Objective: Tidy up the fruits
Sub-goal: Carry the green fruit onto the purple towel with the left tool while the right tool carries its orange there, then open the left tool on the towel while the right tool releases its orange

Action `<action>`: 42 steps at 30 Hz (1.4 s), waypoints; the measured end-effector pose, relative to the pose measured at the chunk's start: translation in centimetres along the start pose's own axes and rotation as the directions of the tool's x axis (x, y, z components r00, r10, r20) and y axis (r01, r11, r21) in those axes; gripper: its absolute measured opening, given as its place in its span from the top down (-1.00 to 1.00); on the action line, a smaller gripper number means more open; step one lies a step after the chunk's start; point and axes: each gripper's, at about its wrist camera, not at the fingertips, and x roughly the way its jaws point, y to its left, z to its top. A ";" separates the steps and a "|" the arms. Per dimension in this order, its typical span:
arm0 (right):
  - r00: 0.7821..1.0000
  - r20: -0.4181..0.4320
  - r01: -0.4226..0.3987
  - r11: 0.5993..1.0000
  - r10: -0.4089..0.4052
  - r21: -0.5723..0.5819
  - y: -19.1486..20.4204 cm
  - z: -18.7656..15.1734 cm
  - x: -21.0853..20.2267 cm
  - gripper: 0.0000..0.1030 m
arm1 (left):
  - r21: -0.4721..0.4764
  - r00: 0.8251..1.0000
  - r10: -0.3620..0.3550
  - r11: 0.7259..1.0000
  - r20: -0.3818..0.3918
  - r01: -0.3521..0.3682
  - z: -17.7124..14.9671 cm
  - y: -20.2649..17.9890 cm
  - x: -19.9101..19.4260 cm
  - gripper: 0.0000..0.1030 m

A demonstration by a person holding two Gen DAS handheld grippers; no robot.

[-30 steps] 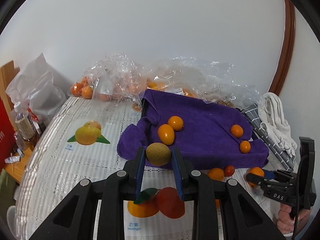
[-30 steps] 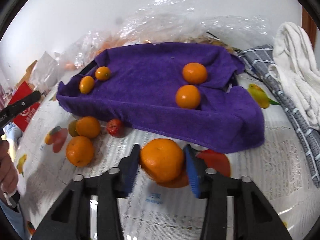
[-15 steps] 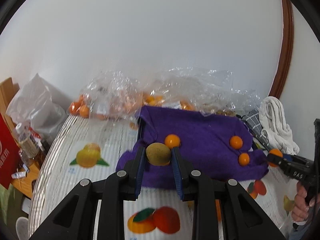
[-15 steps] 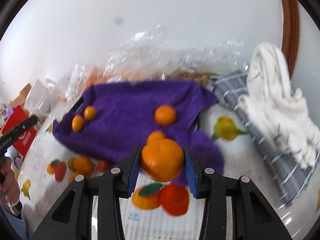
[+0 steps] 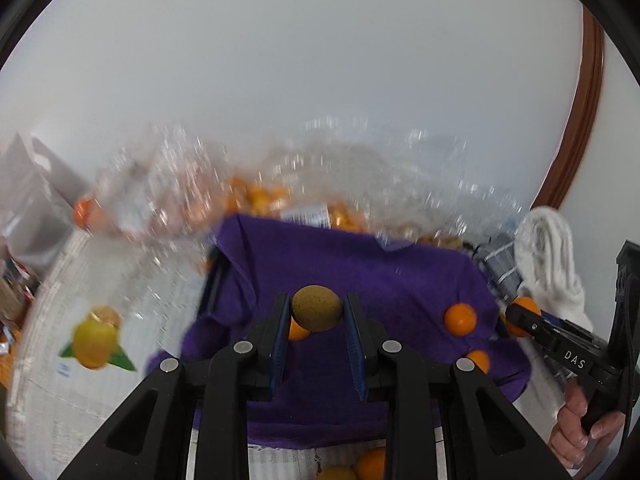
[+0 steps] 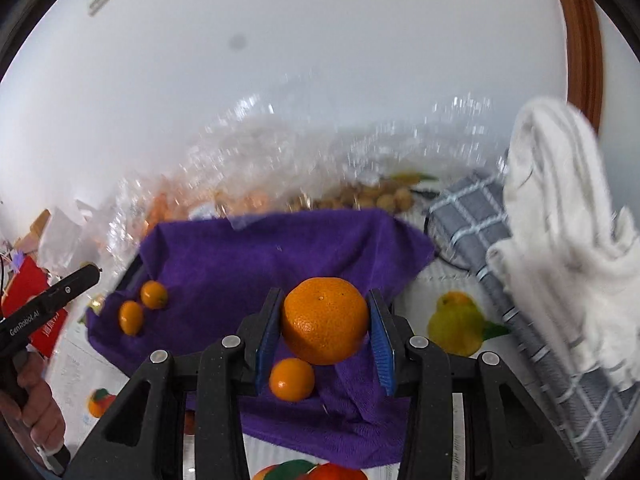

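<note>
My left gripper (image 5: 317, 312) is shut on a brownish-green kiwi (image 5: 317, 307) and holds it above the purple towel (image 5: 360, 264) that lines a tray. My right gripper (image 6: 325, 322) is shut on a large orange (image 6: 325, 320), held over the towel's (image 6: 260, 256) right part. Small oranges lie on the towel: two at its left (image 6: 154, 295) (image 6: 131, 317) and one under my right gripper (image 6: 292, 379). In the left wrist view the right gripper (image 5: 520, 318) shows at the right with its orange, beside another small orange (image 5: 460, 319).
Clear plastic bags of oranges (image 5: 248, 200) and small brown fruit (image 6: 376, 198) lie behind the towel. A white cloth (image 6: 568, 216) on a grey checked cloth (image 6: 472, 220) lies to the right. Loose oranges (image 5: 370, 464) lie on the fruit-print tablecloth (image 5: 96, 336) in front.
Both grippers have risen and moved forward over the purple towel, each still holding its fruit. The views tilted up; the background is blurred by motion.
</note>
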 end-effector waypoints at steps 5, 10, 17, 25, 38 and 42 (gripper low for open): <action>0.999 -0.042 0.028 0.999 -0.029 -0.025 0.2 -1.2 2.9 0.20 | 0.047 0.997 0.039 0.998 -0.068 -0.036 -1.8 -0.1 2.9 0.51; 0.998 -0.059 0.032 0.999 -0.033 -0.018 -0.1 -1.7 3.7 0.20 | 0.034 0.996 0.019 0.999 -0.085 -0.016 -2.2 0.2 3.4 0.51; 0.997 -0.070 0.022 0.999 -0.024 -0.033 0.0 -2.0 4.0 0.19 | 0.048 0.994 0.016 0.999 -0.104 -0.011 -2.6 -0.4 3.8 0.51; 0.998 -0.051 0.031 0.998 -0.033 -0.057 0.5 -2.2 3.3 -0.11 | 0.055 0.992 0.008 0.999 -0.123 -0.001 -2.7 -0.6 4.1 0.51; 0.995 0.068 0.072 0.996 -0.069 -0.051 2.2 -1.6 -1.8 -0.17 | 0.023 0.998 -0.028 0.999 -0.057 0.029 -0.8 -0.3 0.3 -0.13; 0.999 0.008 0.040 0.999 -0.040 -0.019 2.2 -2.4 -3.5 -0.17 | 0.035 1.000 -0.009 0.999 -0.012 0.009 -0.4 -0.1 -2.2 -0.24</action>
